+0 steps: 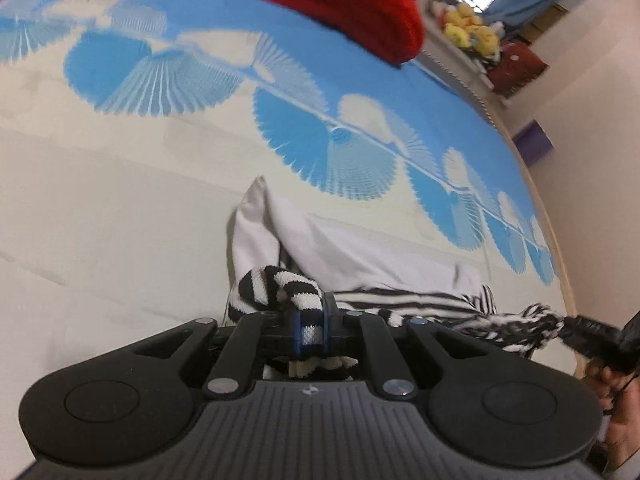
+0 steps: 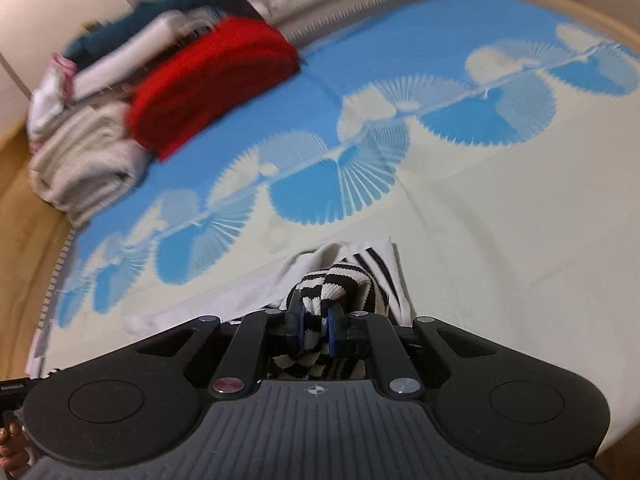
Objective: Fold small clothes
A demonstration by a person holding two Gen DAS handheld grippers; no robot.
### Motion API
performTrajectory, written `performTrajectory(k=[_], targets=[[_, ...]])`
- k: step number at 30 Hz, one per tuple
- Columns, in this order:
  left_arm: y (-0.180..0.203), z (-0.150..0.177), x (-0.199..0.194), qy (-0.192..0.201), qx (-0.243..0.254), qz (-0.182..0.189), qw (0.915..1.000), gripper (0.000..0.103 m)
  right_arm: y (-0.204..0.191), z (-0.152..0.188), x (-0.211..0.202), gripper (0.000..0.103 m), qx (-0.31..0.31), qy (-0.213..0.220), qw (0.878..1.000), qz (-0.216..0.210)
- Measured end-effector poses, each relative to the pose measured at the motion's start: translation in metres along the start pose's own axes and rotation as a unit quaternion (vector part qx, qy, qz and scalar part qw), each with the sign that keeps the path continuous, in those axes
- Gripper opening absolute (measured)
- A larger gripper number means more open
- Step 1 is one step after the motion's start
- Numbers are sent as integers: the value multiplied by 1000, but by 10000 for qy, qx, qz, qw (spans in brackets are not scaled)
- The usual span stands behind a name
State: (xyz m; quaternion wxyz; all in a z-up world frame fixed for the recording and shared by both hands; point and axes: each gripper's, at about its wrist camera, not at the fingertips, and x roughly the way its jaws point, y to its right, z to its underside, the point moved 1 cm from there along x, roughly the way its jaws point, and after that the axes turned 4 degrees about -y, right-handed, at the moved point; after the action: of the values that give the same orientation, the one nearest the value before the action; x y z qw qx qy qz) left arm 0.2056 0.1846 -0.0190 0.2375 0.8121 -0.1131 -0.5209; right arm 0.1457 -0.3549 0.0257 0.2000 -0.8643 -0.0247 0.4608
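Observation:
A small black-and-white striped garment point(image 1: 404, 304) with a white panel point(image 1: 320, 248) hangs stretched over the bed cover. My left gripper point(image 1: 312, 328) is shut on one bunched striped edge of it. My right gripper point(image 2: 314, 330) is shut on the other bunched striped edge point(image 2: 332, 280). In the left wrist view the right gripper point(image 1: 588, 332) shows at the right rim with the striped cloth pulled taut toward it. White fabric point(image 2: 248, 288) trails left of the right gripper's pads.
The bed cover point(image 1: 120, 208) is cream with blue fan patterns. A folded red garment point(image 2: 208, 80) lies at the far side beside a stack of white and grey clothes point(image 2: 84, 160). Yellow soft toys point(image 1: 472, 28) sit on a shelf beyond. The bed's wooden edge point(image 1: 560, 248) runs along the right.

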Motion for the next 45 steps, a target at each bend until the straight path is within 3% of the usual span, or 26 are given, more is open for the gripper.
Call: performTrajectory(k=[3,5,7,10,13,15,18,20,23,27,29,30,31,32,33,36,39,41,45], targets=[[-20,-6,15,-106,-703,190,9973,25,8,0,39,17,68,-236,9996,160],[-17,-10,8,107,-598,281,9978,39,10,-1,49,25,270,-376,9983,364],[-10,-11,0,248,-314,367,9985,54,9,-7,44,31,420,-119,9989,194],[-6,-8,-12,397,-215,564,9974,54,14,-13,27,42,588,395,9972,232],[-1,2,-26,525,-25,685,9963,54,24,-10,15,42,912,522,9945,8],[8,10,-30,532,277,545,9967,54,22,-4,12,43,784,377,9961,-146],[30,24,-27,364,1089,251,9931,65,6,9,17,47,227,-150,9987,-440],[43,34,-19,184,1614,125,9866,67,-6,20,23,55,-156,-513,9971,-543],[56,48,0,-71,2290,-117,9733,68,-22,36,32,56,-681,-740,9943,-351],[61,62,29,-241,2853,-754,9552,68,-34,43,47,56,-983,-891,9910,-178],[65,62,41,-181,3054,-968,9471,63,-39,45,53,54,-1190,-856,9892,-28],[67,61,43,-108,3093,-1006,9456,46,-41,45,57,53,-1315,-841,9877,77],[69,57,46,-34,3086,-984,9461,23,-43,45,59,44,-1433,-832,9860,170],[71,53,47,-5,3027,-890,9489,17,-45,45,61,21,-1519,-820,9848,206],[72,48,47,51,2968,-810,9515,10,-48,44,62,14,-1562,-781,9844,200],[77,30,39,563,2866,-751,9534,6,-55,33,60,8,-1665,-369,9853,90],[74,8,22,1425,2302,-702,9601,5,-55,11,52,7,-1380,213,9902,-17],[70,-4,15,1743,2027,-511,9622,6,-53,-4,46,5,-1102,647,9917,-149],[73,-13,37,1536,1986,-747,9651,6,-60,-21,50,5,-981,1155,9884,-69]])
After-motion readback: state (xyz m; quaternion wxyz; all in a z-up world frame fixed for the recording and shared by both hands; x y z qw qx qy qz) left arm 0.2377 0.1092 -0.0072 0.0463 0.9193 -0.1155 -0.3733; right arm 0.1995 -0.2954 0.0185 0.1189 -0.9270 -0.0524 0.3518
